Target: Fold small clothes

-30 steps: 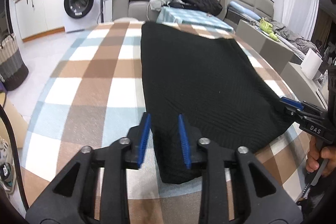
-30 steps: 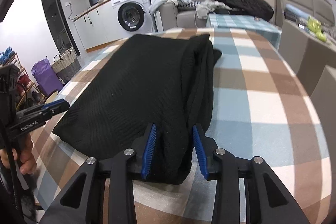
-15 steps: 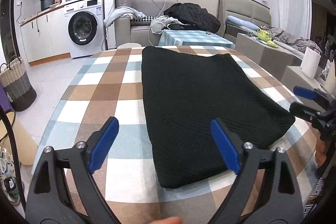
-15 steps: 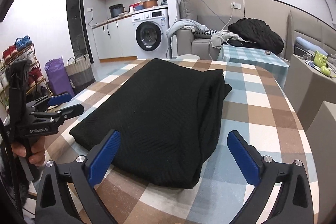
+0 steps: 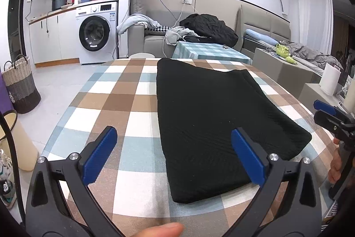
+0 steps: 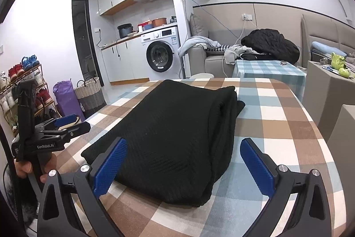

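Note:
A black knit garment (image 5: 213,117) lies folded lengthwise on the checked tablecloth (image 5: 115,101); it also shows in the right wrist view (image 6: 177,126). My left gripper (image 5: 175,154) is open and empty, held back above the garment's near left corner. My right gripper (image 6: 184,166) is open and empty, above the garment's near right corner. Each gripper shows in the other's view: the right one (image 5: 330,117) at the right edge, the left one (image 6: 60,128) at the left edge.
The table's near edge (image 6: 199,221) runs just under both grippers. Beyond the table stand a washing machine (image 5: 95,34), a sofa with heaped clothes (image 5: 206,28), a small checked side table (image 5: 208,51) and a laundry basket (image 5: 20,86) on the floor.
One second ago both grippers were shut on the garment's near edge. They have let go, opened wide and pulled back and up. The garment lies flat.

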The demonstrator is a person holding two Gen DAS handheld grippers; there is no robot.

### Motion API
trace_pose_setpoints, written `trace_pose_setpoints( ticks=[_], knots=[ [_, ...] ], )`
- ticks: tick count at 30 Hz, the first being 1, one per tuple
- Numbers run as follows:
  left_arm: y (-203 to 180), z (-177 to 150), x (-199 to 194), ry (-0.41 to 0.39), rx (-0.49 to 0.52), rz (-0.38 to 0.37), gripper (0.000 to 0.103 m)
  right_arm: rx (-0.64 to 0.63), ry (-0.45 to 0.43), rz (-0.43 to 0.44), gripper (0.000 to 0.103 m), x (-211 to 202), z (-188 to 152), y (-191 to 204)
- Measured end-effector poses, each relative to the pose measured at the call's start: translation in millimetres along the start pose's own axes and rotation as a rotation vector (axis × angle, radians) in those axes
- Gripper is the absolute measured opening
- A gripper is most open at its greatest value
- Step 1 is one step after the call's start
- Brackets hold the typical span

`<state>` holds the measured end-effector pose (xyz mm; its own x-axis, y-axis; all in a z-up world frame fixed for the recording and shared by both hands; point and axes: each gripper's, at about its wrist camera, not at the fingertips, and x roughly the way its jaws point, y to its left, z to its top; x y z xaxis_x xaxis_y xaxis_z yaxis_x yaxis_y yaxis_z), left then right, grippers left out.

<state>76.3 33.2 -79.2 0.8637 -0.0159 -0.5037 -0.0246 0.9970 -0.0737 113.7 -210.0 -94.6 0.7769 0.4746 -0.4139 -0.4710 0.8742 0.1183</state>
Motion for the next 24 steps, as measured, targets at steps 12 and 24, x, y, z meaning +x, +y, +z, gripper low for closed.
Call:
trace_pose_setpoints(
  ticks=[12,24],
  knots=[
    [-5.4,-2.8,-2.2,-0.014,0.030,-0.016,0.102,0.005,-0.031,0.008,0.103,-6.6,-2.2,-0.3],
    [-4.8,-3.8,-5.4,-0.013,0.018,-0.023,0.102,0.008,-0.056,0.014,0.103,-11.8,-2.5,-1.1]
  ],
)
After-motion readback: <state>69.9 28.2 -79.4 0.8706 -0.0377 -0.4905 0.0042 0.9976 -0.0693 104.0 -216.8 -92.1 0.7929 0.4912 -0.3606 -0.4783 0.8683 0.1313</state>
